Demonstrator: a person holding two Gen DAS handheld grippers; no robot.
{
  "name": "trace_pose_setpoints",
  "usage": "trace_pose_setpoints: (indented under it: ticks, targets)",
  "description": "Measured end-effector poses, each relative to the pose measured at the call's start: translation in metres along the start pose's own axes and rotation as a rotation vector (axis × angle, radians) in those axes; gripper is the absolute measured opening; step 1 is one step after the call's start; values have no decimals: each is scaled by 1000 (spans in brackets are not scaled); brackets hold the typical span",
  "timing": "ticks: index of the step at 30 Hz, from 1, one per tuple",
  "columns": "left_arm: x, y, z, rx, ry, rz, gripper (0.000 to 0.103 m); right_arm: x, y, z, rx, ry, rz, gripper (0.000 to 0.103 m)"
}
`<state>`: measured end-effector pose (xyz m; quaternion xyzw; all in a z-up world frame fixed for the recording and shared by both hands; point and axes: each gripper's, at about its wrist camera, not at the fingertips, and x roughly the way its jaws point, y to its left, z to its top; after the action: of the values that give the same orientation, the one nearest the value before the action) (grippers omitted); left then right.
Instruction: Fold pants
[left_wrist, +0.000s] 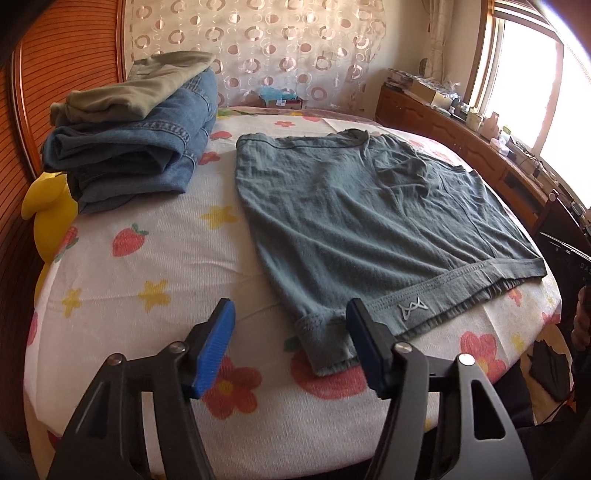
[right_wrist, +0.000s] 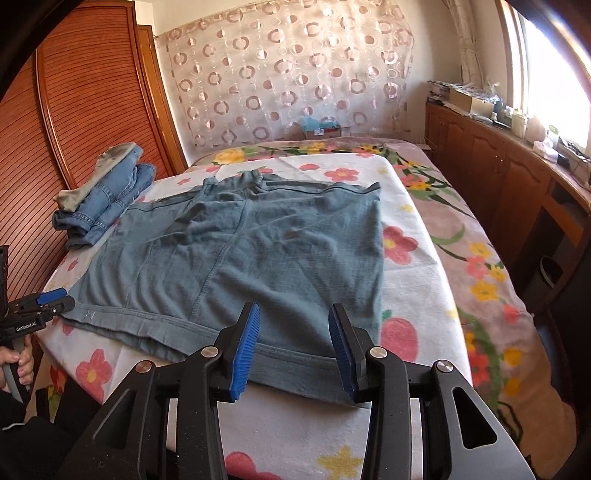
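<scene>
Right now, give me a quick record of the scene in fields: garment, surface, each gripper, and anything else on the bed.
garment: grey-green shorts, spread flat, waistband nearest the grippers
surface: floral bed sheet
left gripper: open, at the waistband's left corner, holding nothing
right gripper: open, over the waistband's right end, holding nothing
other: stack of folded jeans with an olive garment on top, far left
</scene>
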<state>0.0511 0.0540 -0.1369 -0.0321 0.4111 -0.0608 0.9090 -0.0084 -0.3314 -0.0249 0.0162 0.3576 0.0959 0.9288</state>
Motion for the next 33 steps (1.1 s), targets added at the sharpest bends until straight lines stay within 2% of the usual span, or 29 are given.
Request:
trace_pose_setpoints:
  ticks: [4,5,10,14,19,25,33]
  targets:
    - [-2,-5,-6,19,-3,-12,54,2,0,3,4,3,8,41]
    - [-3,-6,-7,30,-6,-10,46,3,0,3,3,3,8,41]
    - [-3,-11,-7,44,-3,-54,27,5,2,3,6,7,-1,41]
    - [-6,-15,-5,58,-13,-54,13,6,0,1,17,7,0,41]
    - [-14,-24,11,73,-46,-82,10,8,-1,-1,25,8,2,41]
    - [-18,-57,34,163,-77,-126,10,7,-4,-4,38,3,9,41]
    - [-10,-100,66,228,-90,-186,10,1,-10,-8,58,-9,21,41]
